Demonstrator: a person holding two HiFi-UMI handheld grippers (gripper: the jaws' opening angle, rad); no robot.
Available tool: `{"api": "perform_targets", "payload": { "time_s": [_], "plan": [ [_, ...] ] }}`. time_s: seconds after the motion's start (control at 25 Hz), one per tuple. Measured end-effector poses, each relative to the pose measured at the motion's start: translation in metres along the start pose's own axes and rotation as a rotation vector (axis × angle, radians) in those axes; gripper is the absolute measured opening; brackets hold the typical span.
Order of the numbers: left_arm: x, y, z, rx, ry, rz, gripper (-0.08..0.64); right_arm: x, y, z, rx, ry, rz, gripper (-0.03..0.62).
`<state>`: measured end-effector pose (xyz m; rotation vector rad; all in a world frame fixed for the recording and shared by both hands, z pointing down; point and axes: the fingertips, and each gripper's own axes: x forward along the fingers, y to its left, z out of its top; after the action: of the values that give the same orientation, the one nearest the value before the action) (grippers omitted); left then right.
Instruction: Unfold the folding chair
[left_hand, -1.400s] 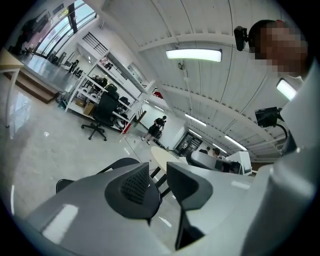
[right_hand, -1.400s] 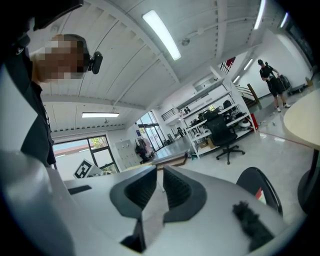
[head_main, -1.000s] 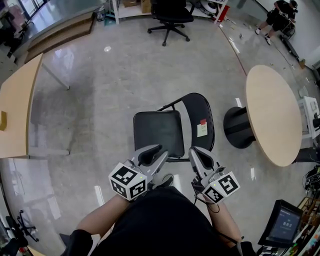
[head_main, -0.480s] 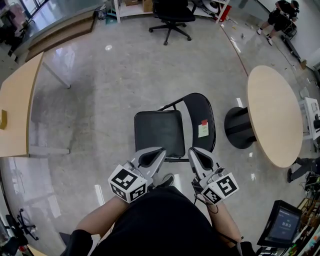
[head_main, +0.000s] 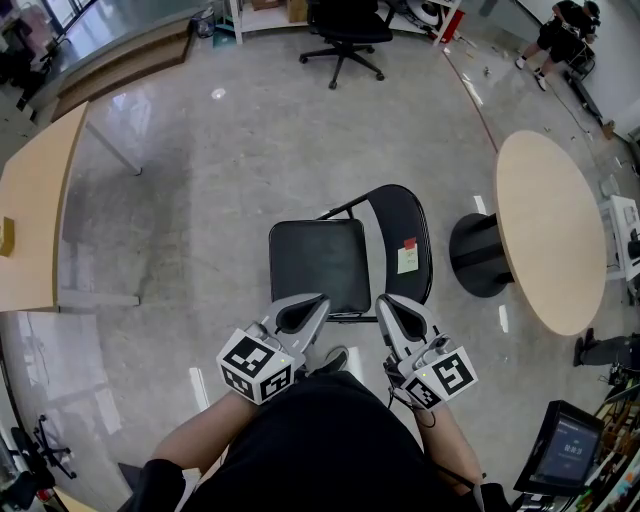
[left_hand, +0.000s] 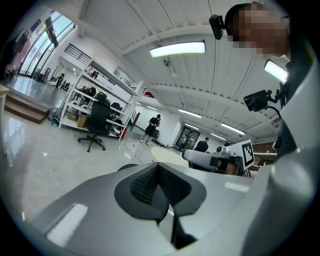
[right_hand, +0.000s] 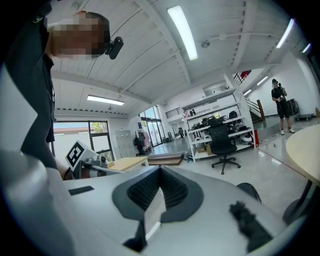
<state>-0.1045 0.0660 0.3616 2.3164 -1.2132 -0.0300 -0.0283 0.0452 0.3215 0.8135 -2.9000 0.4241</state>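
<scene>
Held left gripper (head_main: 312, 305) and right gripper (head_main: 392, 310) side by side, jaws together on nothing (both empty), just short of the folding chair (head_main: 318, 265), standing open on the floor (head_main: 200, 200).

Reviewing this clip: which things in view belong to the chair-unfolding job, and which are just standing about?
Part of the job:
folding chair, standing open with its seat down
left tongs, shut and empty
right tongs, shut and empty

Just standing about:
round table
office chair
long table
screen
person far off
</scene>
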Motion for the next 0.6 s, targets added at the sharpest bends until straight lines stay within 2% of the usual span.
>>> {"api": "perform_targets", "payload": {
  "time_s": [0.6],
  "plan": [
    [0.0036, -0.0047, -0.0024, 0.019, -0.002, -0.007, 0.006, -0.0046, -0.0026, -0.0017, -0.004, -0.001, -0.002, 0.003]
  ]
}}
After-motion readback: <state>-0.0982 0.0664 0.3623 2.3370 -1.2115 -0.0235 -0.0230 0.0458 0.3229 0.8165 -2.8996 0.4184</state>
